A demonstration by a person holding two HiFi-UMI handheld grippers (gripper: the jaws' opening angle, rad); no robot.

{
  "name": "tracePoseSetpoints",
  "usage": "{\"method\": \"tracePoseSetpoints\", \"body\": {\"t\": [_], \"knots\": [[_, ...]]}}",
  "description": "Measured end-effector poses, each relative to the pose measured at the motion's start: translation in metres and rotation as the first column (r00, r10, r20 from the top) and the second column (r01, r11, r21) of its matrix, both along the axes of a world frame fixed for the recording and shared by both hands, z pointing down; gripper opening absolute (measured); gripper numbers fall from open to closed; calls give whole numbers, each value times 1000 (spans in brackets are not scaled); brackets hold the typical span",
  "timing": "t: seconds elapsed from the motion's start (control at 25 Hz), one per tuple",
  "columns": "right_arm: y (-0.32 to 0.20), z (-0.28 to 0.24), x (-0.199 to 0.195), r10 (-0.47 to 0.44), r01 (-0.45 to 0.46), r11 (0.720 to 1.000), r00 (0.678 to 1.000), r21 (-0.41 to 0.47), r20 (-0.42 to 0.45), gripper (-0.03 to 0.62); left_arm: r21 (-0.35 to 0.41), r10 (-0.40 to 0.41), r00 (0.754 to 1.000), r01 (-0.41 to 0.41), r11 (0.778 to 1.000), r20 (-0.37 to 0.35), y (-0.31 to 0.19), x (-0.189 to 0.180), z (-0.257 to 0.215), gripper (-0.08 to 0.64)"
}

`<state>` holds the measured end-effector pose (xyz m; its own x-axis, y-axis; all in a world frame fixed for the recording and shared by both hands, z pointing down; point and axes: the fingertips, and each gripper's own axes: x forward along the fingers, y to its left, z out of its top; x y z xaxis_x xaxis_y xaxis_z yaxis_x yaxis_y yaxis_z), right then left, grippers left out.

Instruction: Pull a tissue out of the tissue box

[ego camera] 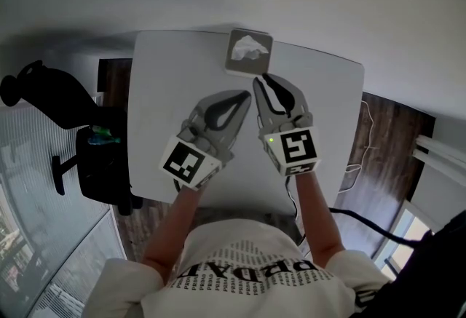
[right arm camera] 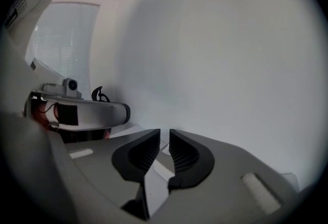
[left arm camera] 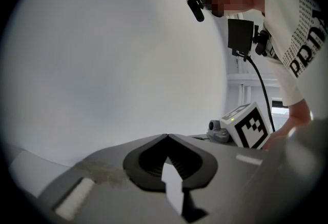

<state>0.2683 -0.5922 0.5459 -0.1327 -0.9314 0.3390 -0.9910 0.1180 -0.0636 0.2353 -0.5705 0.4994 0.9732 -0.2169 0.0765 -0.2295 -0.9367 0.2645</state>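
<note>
Tissue box [ego camera: 248,52] sits at upper centre of the head view, near the far edge of the white bench [ego camera: 167,76]; a crumpled white tissue [ego camera: 247,47] stands up out of its top opening, not yet pulled.

Right tool [ego camera: 263,81] is just below the box in the head view, tips just beside its near edge, not touching as far as I can tell; the right gripper view shows its tips [right arm camera: 164,133] a narrow gap apart with nothing between them; neither box nor tissue is clear in that view.

Left tool [ego camera: 245,97] lies lower left of the right one, angled toward the box; in the left gripper view its tips [left arm camera: 166,136] meet, jaws together on nothing.

Step in hand, as I read it: the approach, with the right tool the likely one to pinch.

How to do it well:
- the gap looks too narrow for the bunched tissue; open wider before going in
- bring the tips over the box top and straddle the highest fold of tissue; stay off the box rim
- close fully on the paper; a thin pinch may tear or slip
- pull up and away from the opening, steady rather than jerked
- the box looks light and may lift with the tissue; the left tool is near enough to press down on a corner of the box, clear of the opening
</note>
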Motion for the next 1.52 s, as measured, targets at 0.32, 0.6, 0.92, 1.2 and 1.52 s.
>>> {"method": "tracePoseSetpoints", "body": {"t": [0.32, 0.6, 0.92, 1.2, 1.52], "knots": [[-12, 24, 10, 5, -5, 999, 1000, -42, -4, 64, -31, -9, 1000, 9, 999, 6, -12, 9, 24, -9], [-20, 53, 19, 14, -16, 994, 1000, -110, -18, 72, -35, -23, 999, 24, 999, 25, -25, 13, 47, -9], [-37, 77, 36, 36, -44, 985, 998, -167, -51, 92, -66, -45, 999, 47, 997, 27, -38, 16, 66, -9], [-53, 94, 53, 35, -47, 979, 998, -198, -60, 109, -85, -59, 998, 62, 994, 37, -47, 17, 78, -9], [-59, 100, 56, 20, -35, 977, 997, -212, -72, 129, -91, -55, 998, 58, 994, 32, -47, 19, 82, -9]]}}
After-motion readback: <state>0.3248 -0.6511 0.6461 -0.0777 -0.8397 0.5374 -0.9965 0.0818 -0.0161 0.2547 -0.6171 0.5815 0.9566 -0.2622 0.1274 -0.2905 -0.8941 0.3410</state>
